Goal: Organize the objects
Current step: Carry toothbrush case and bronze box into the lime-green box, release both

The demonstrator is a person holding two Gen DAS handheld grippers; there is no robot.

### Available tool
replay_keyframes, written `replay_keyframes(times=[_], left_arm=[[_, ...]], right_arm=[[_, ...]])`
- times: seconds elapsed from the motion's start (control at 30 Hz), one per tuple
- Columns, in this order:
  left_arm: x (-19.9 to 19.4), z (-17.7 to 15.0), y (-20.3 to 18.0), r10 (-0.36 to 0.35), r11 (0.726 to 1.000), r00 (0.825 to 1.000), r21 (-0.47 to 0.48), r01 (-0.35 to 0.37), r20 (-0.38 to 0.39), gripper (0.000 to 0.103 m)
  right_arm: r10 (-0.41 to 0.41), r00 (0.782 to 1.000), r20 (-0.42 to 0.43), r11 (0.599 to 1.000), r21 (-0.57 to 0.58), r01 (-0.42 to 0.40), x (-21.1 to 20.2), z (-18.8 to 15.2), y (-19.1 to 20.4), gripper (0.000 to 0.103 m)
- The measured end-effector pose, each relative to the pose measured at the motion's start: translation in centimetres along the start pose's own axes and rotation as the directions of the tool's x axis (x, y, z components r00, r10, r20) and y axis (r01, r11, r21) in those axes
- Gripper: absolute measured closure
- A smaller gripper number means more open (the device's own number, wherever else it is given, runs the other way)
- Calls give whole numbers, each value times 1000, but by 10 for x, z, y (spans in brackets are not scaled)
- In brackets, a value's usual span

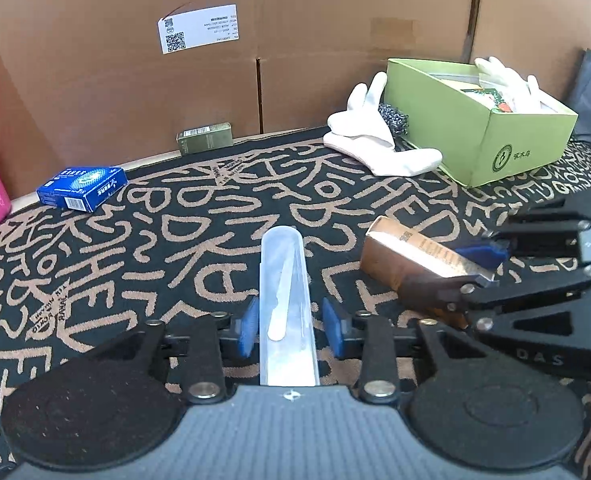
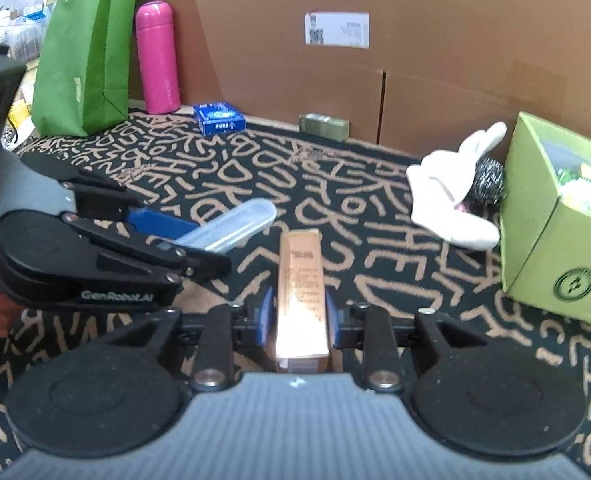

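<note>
Both hands are loaded, so this reads as the carry step, mid-transfer toward the green box [image 1: 491, 120].

Left gripper [image 1: 291, 326]: jaws clenched on the translucent case [image 1: 285, 280], which has a white utensil inside. The pads [image 1: 245, 330] sit at its sides, and the case points out to 12 o'clock in the left wrist view. The right wrist view confirms it: the case [image 2: 235, 222] sticks out of the left gripper [image 2: 183, 240] at about 9 o'clock.

Right gripper [image 2: 297, 314]: jaws clamped on the copper carton [image 2: 301, 292], long axis toward 12 o'clock. From the left wrist it shows at 3 o'clock, the carton [image 1: 411, 258] tilted.

Whether either item is clear of the patterned mat [image 1: 155, 216] I can't tell.

The green box sits at 1 to 2 o'clock from the left gripper and 3 o'clock from the right. It is open-topped and already partly filled. The white glove [image 1: 375, 136] and steel scourer [image 1: 393, 118] lie against its near wall.

Next move, my judgement:
- Swing both loads over the box rim.
- Clear the glove.
- Go in one at a time, since the grippers are close side by side.
- Drop the carton first; it is nearer.

The blue packet [image 1: 81, 188] and olive tin [image 1: 205, 138] are still loose at 10 to 11 o'clock.
</note>
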State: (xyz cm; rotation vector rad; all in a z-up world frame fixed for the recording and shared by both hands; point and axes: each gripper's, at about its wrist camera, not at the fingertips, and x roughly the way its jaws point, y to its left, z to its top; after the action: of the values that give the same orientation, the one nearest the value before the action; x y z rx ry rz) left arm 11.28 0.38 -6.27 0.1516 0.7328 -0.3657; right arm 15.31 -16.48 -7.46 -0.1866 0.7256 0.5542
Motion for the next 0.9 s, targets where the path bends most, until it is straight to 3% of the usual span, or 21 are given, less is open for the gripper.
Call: replay_keyframes(times=[0.13, 0.27, 0.5, 0.77, 0.9], left_arm=[[-8, 3, -1, -37, 998, 999, -42, 36, -19, 74], [-24, 15, -19, -82, 996, 996, -31, 84, 40, 74], [-44, 69, -67, -241, 970, 958, -5, 244, 157, 74], [-18, 150, -134, -356, 929, 914, -26, 368, 197, 74], [12, 186, -170, -367, 924, 912, -41, 380, 186, 74]], right_arm=[[6, 999, 35, 1000, 21, -7, -12, -11, -3, 80], [1, 996, 92, 999, 38, -4, -39, -17, -10, 80], [-81, 977, 200, 992, 108, 60, -91, -15, -46, 80], [-307, 907, 287, 943, 221, 249, -142, -3, -122, 80], [-408, 866, 290, 901, 284, 329, -153, 5, -166, 80]])
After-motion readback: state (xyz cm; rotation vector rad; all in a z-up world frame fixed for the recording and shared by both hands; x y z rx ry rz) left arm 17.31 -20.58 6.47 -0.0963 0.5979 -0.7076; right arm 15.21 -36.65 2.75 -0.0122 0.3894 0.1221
